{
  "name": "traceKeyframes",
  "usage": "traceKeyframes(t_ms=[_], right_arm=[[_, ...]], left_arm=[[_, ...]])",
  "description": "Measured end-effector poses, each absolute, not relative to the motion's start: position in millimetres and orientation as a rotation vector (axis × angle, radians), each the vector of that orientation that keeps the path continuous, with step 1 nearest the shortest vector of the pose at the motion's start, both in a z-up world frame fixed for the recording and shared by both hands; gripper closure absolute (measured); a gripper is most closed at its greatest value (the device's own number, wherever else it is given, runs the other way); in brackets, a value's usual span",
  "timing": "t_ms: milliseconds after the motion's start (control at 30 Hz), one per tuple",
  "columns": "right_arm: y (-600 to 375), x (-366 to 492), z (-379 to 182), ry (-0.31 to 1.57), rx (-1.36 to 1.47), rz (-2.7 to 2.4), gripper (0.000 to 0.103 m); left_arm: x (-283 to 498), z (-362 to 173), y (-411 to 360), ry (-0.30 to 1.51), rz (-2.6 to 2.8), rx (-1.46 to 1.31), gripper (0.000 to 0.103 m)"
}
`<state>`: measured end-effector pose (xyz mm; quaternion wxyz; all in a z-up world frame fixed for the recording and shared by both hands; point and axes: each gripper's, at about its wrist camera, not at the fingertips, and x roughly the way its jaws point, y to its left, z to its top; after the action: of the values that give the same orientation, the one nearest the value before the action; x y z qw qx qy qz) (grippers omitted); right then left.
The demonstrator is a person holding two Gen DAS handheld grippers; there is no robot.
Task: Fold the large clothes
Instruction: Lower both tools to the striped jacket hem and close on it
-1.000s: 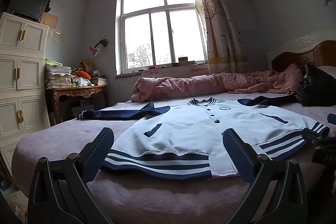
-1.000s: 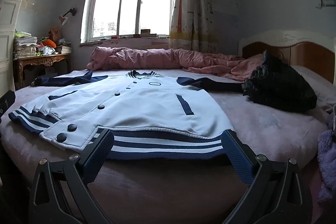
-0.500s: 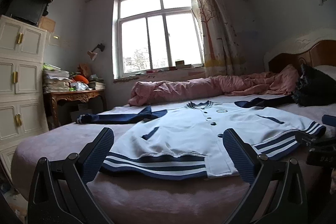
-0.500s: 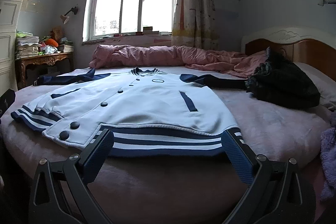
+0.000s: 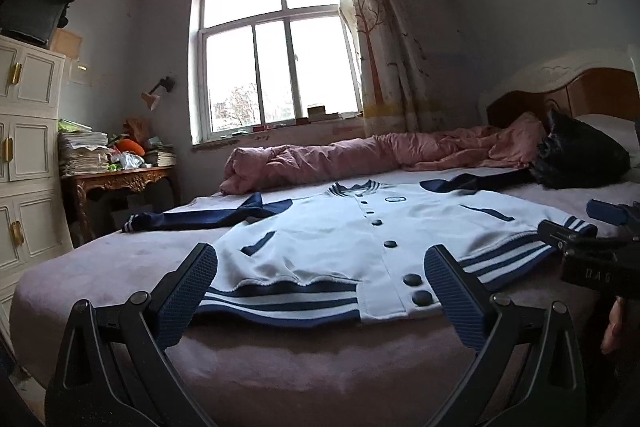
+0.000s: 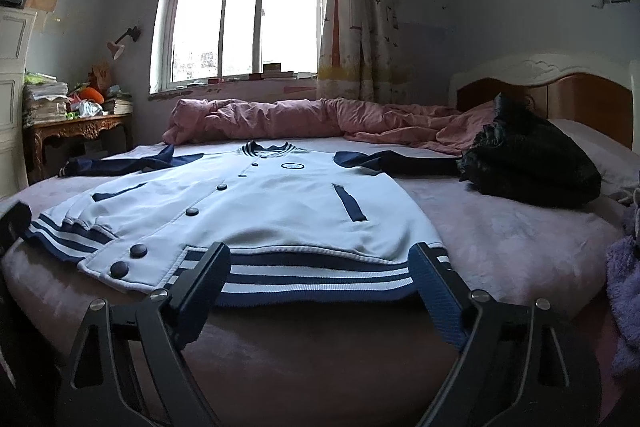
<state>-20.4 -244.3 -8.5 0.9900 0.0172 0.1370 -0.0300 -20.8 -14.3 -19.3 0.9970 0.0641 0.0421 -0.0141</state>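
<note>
Daylit window [image 5: 276,59], curtain [image 5: 384,47], white cabinet [image 5: 24,155]

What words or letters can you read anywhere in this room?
"DAG": pale letters, partly cut off, on the right gripper's black body.
Round badge on the white jacket: too small to read.
Papers stacked on the desk: too blurred to read.

Black gripper frames with silver screws, ribbed blue fingers [image 5: 188,291].
</note>
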Motion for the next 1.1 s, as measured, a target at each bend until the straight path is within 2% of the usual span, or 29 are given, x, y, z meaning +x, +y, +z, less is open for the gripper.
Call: traceKeyframes(t_ms=[167,233,267,300,367,433,467,500,833,967,1000,1033,1067,1100], right_arm=[[-245,-20,-9,0.34,0.069,0.08,0.013],[-247,-16,-15,0.398,0.123,0.158,0.02],[-249,-15,-18,0.426,0.153,0.19,0.021],[-253,-12,-24,0.475,0.213,0.239,0.025],[-258,-8,-34,0.525,0.298,0.27,0.03],[-262,-4,-43,0.554,0.346,0.261,0.03],[-263,-1,-45,0.565,0.357,0.258,0.031],[-263,1,-45,0.569,0.36,0.253,0.032],[-268,27,-51,0.569,0.473,0.216,0.033],[-264,42,-43,0.573,0.427,0.203,0.034],[-264,45,-41,0.571,0.412,0.191,0.045],[-265,50,-40,0.571,0.391,0.16,0.07],[-268,54,-39,0.58,0.39,0.163,0.077],[-270,57,-36,0.587,0.398,0.18,0.081]], left_arm=[[-15,-25,-4,0.197,-0.113,0.031,0.001],[-6,-32,5,0.322,-0.159,-0.058,0.011],[-1,-35,11,0.396,-0.2,-0.124,0.022],[3,-40,19,0.457,-0.247,-0.217,0.027],[8,-50,31,0.516,-0.255,-0.34,0.027],[18,-58,36,0.566,-0.219,-0.375,0.033],[24,-61,40,0.59,-0.206,-0.386,0.044],[28,-63,43,0.597,-0.2,-0.399,0.049],[65,-59,48,0.607,-0.153,-0.454,0.049],[81,-56,68,0.593,-0.179,-0.585,0.049],[85,-55,70,0.595,-0.173,-0.59,0.058],[90,-52,70,0.6,-0.148,-0.565,0.068],[93,-50,70,0.608,-0.123,-0.528,0.089],[95,-47,70,0.609,-0.132,-0.514,0.092]])
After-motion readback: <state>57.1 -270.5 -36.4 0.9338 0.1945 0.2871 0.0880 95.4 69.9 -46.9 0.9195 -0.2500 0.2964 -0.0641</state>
